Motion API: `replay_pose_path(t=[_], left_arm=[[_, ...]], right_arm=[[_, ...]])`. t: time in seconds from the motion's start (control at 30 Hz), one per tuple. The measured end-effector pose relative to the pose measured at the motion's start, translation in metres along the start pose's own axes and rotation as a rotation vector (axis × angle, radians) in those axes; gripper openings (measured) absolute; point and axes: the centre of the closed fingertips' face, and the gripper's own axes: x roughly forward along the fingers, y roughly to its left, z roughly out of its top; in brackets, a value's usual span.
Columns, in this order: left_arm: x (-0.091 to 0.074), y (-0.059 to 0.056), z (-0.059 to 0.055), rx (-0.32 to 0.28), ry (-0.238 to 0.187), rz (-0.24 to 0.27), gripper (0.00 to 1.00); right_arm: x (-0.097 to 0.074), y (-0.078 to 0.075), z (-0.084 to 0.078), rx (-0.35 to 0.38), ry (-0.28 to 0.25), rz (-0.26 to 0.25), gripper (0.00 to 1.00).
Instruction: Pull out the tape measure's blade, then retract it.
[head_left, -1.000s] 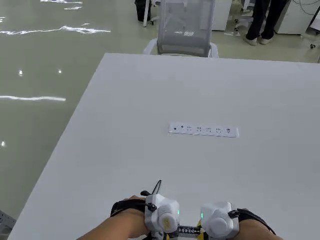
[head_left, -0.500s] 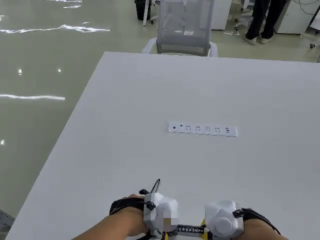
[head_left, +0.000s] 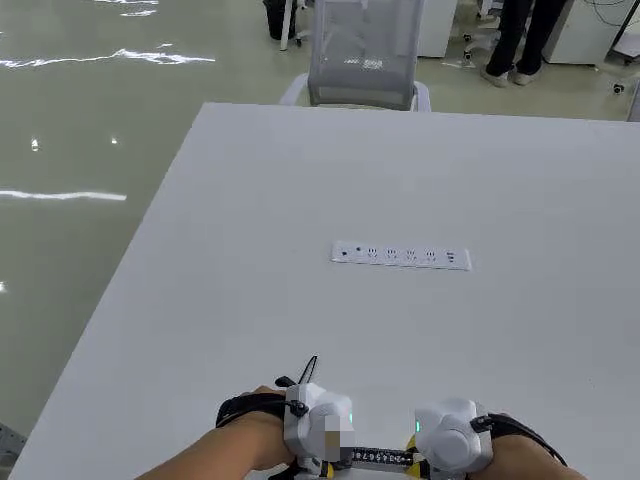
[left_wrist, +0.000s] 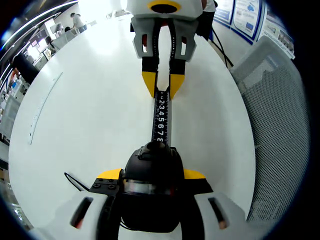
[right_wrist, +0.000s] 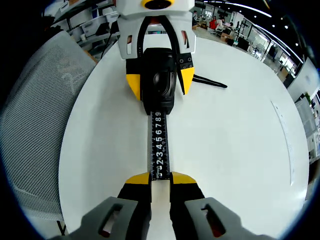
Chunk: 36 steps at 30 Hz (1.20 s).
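Clamping the tape measure (left_wrist: 152, 192) in the left gripper's (left_wrist: 152, 174) jaws lets the right gripper (right_wrist: 161, 179), jaws pinched on the blade (right_wrist: 158, 140), pull against it.

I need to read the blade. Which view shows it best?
Right gripper view: the blade runs full-length to the case, digits large. The left gripper view shows it smaller, beyond the case; the head view, a sliver.
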Motion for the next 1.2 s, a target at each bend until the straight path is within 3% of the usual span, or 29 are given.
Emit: replay_pose_path(t=[1.2], left_arm=[[0.001,0.001,0.000,-0.017,0.001,-0.004,0.39]], right_arm=[[-0.009,-0.003,-0.027,0.010,0.012,-0.019,0.11]])
